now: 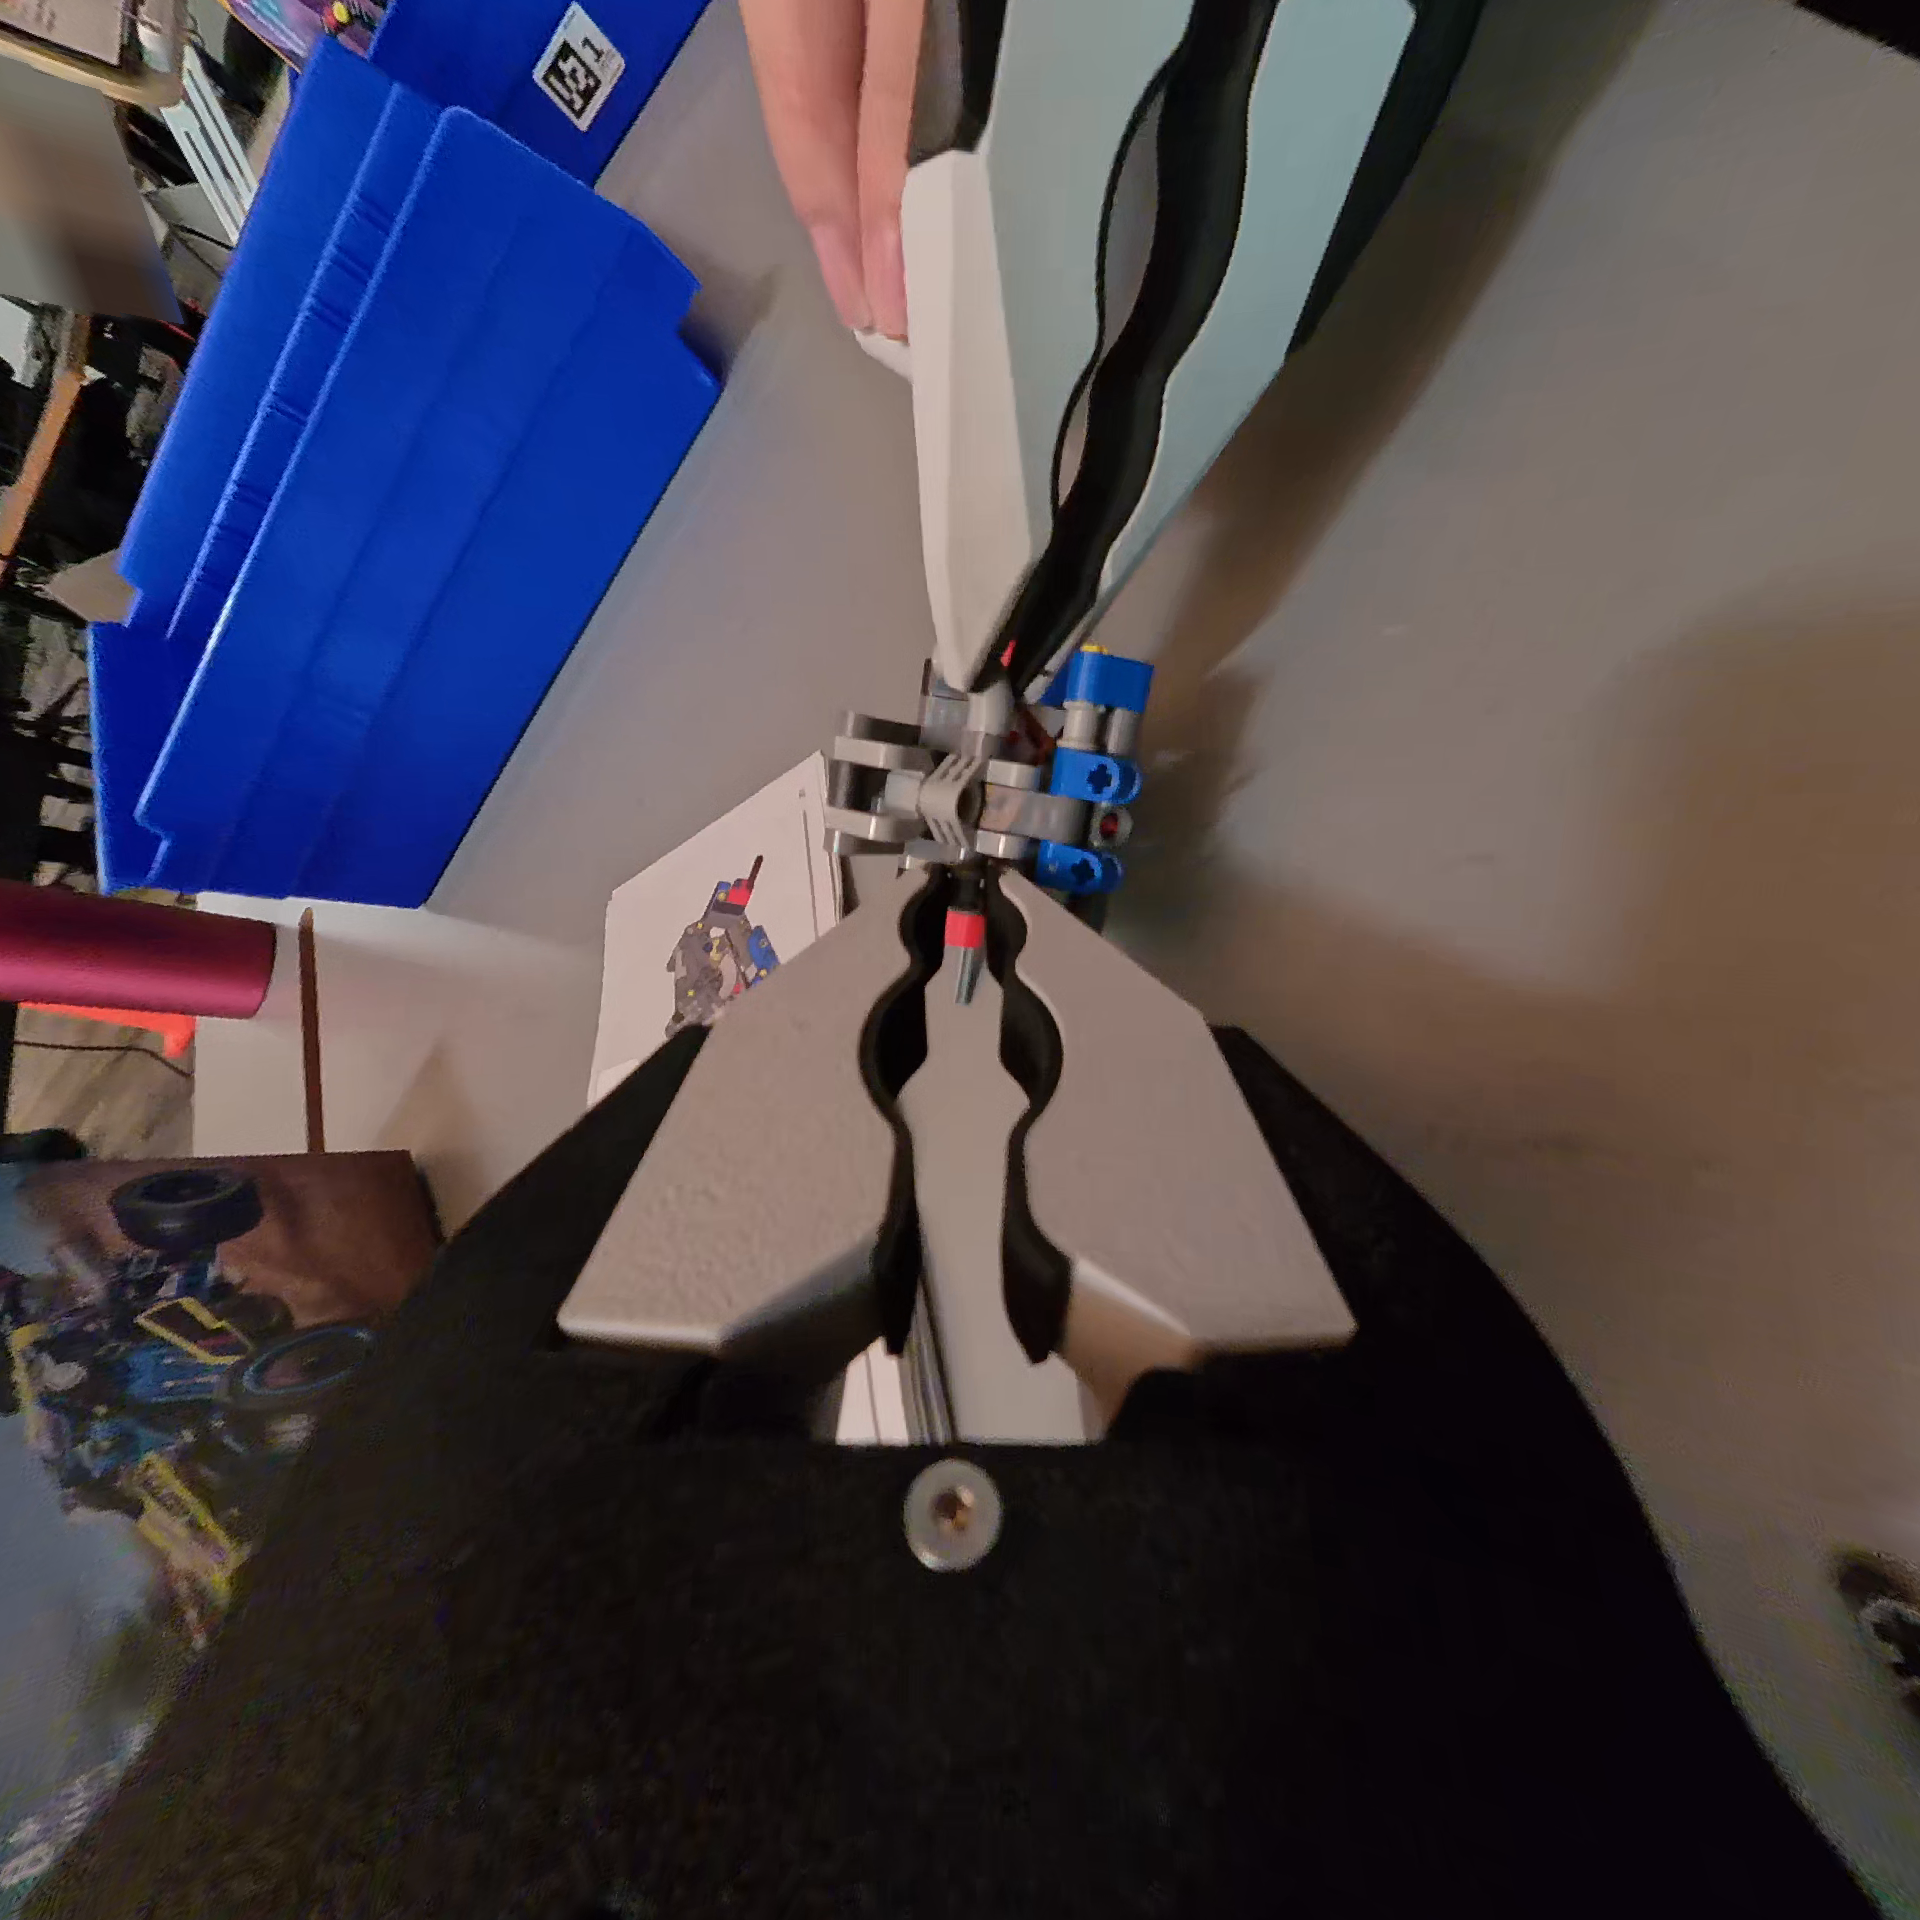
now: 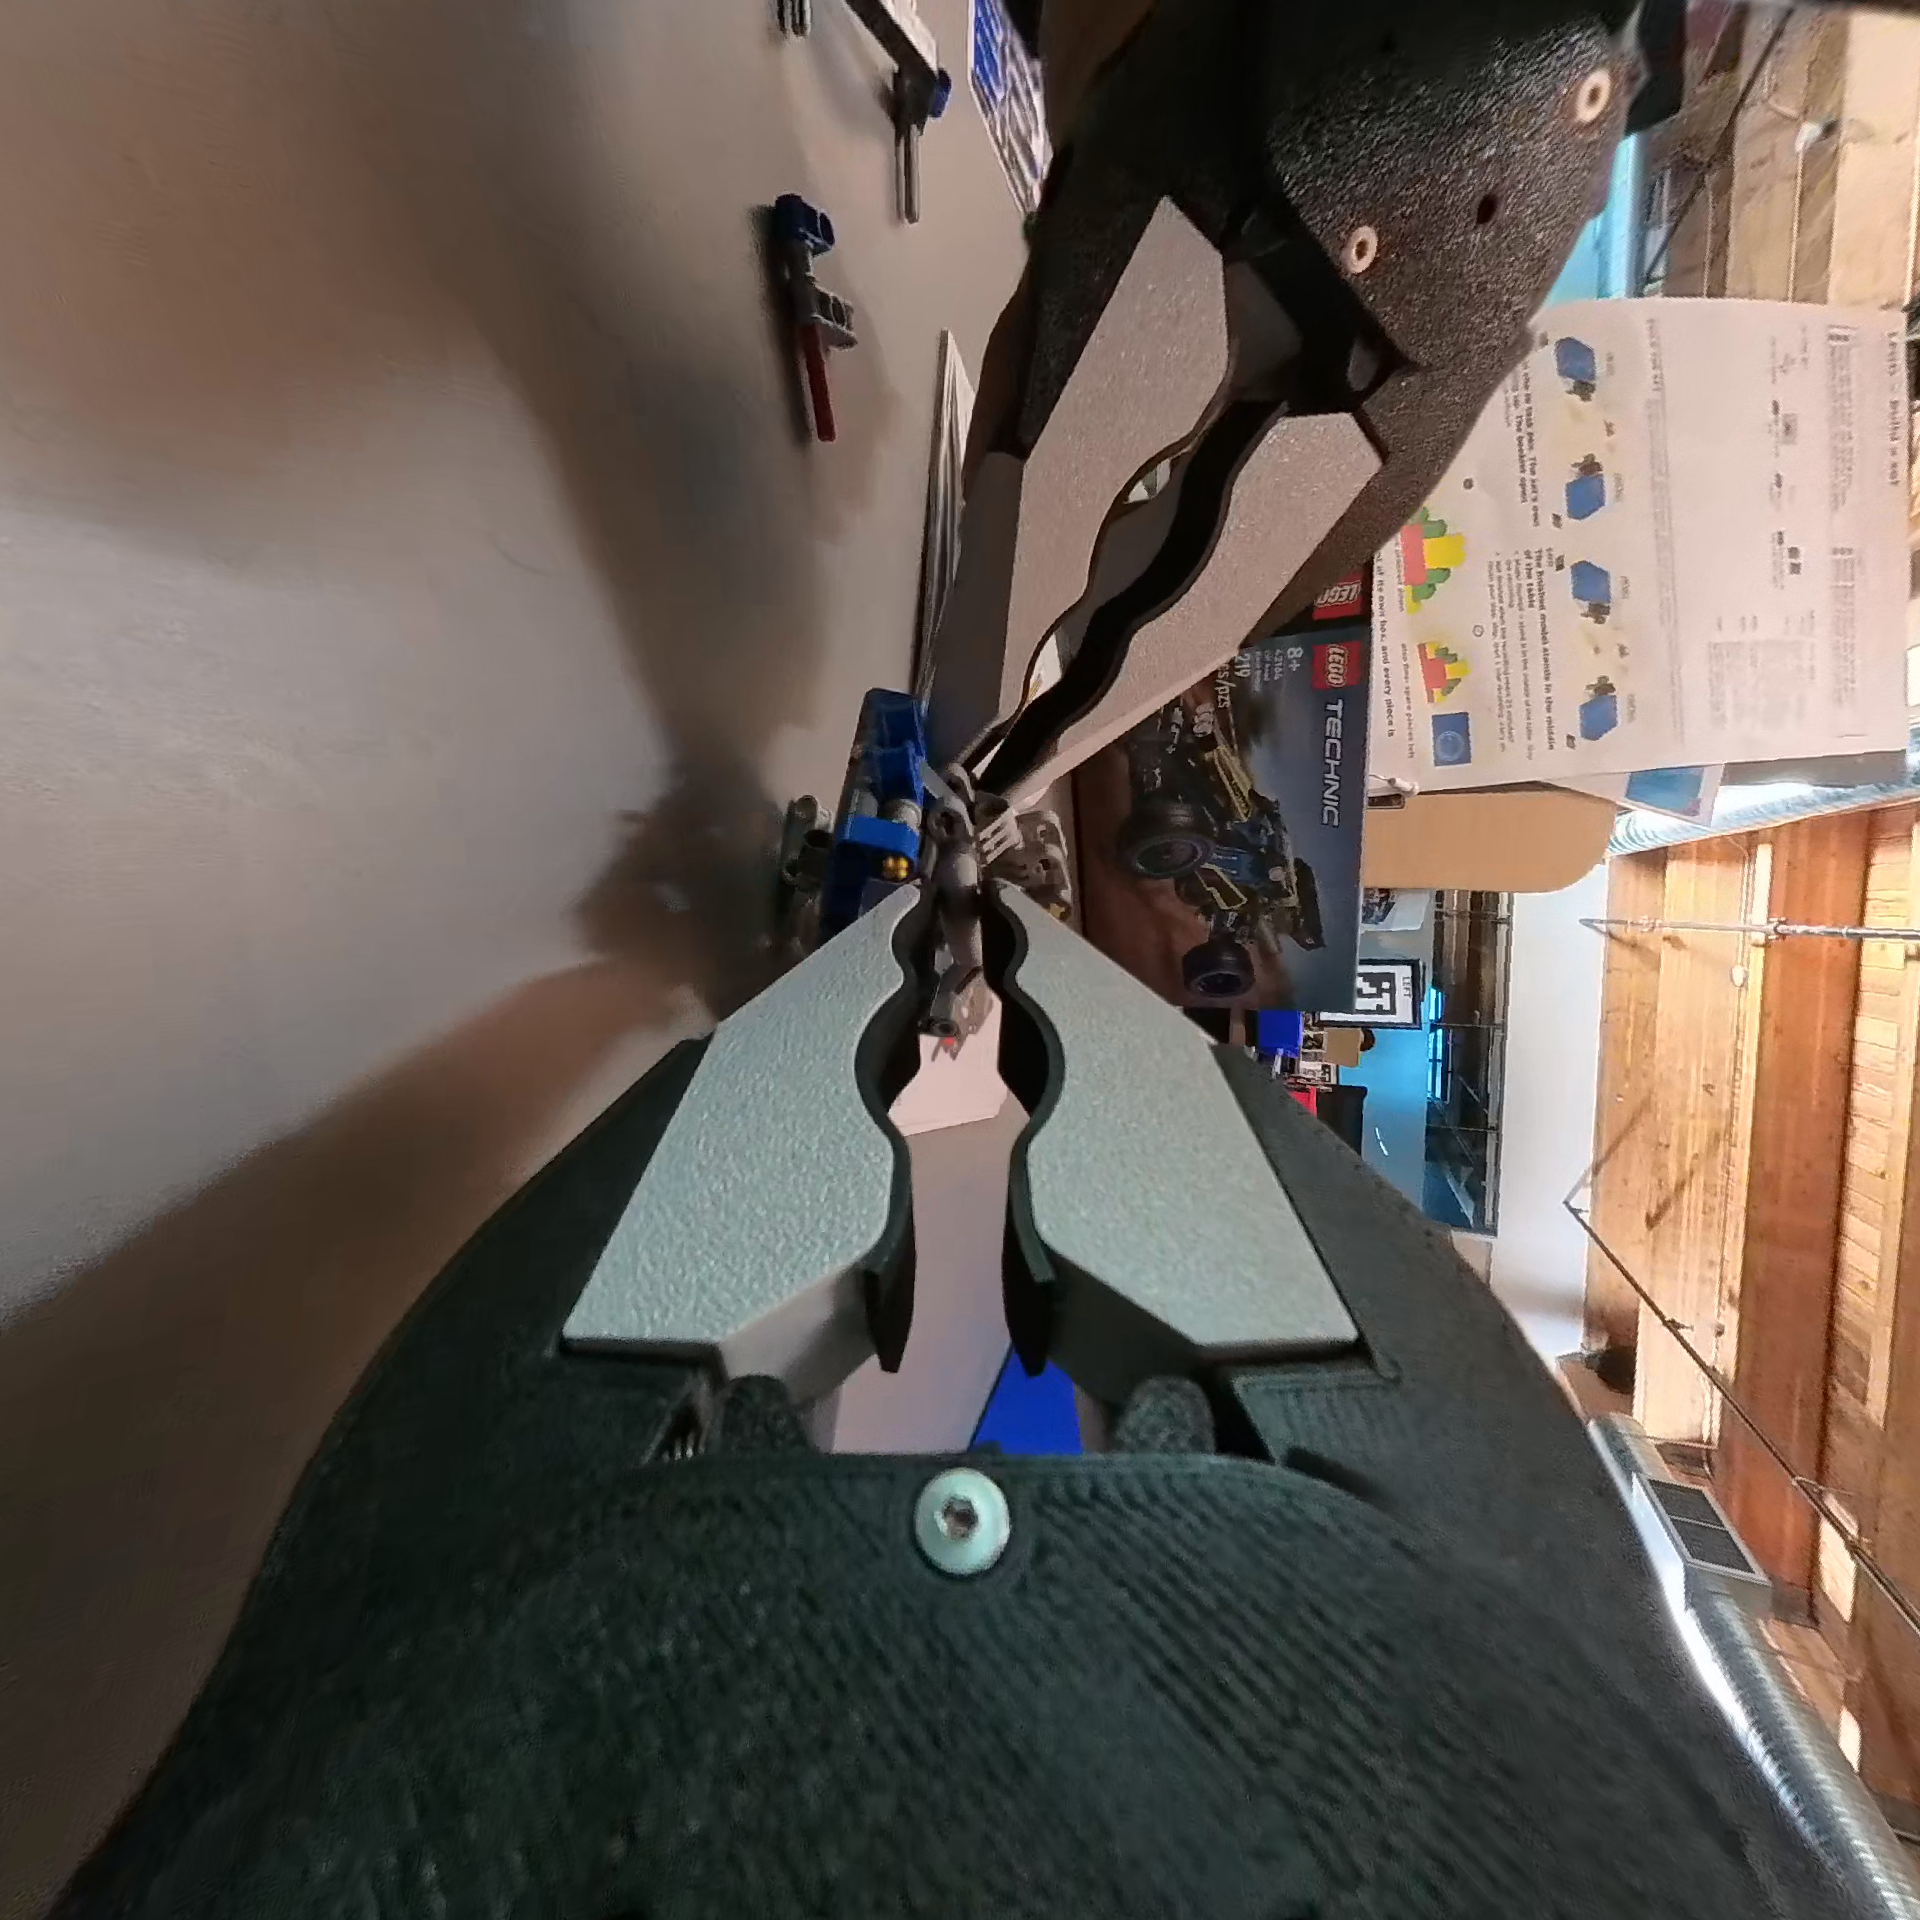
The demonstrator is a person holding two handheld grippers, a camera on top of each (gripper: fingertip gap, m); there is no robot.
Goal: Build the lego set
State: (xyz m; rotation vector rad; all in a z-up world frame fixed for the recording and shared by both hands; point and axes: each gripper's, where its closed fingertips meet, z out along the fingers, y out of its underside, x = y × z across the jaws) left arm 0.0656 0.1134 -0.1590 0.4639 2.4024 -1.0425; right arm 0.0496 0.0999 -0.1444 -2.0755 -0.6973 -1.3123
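Note:
A small grey and blue Lego assembly (image 1: 977, 790) is held just above the pale table (image 1: 1558, 727) between both grippers. My left gripper (image 1: 961, 914) is shut on a thin grey axle with a red collar (image 1: 962, 930) that sticks out of the assembly's near side. The right gripper (image 1: 987, 686) comes in from above and grips the grey part at the far side. In the right wrist view my right gripper (image 2: 961, 899) is shut on the assembly (image 2: 935, 831), and the left gripper (image 2: 982, 774) meets it from the upper right.
Blue bins (image 1: 416, 468) stand at the left, by a maroon cylinder (image 1: 125, 961). A white instruction booklet (image 1: 717, 935) and the set's box (image 2: 1247, 810) lie near the assembly. Two loose sub-assemblies (image 2: 805, 301) (image 2: 914, 104) lie farther off. A printed sheet (image 2: 1662, 540) hangs behind. The tips of both grippers are at nearly the same place.

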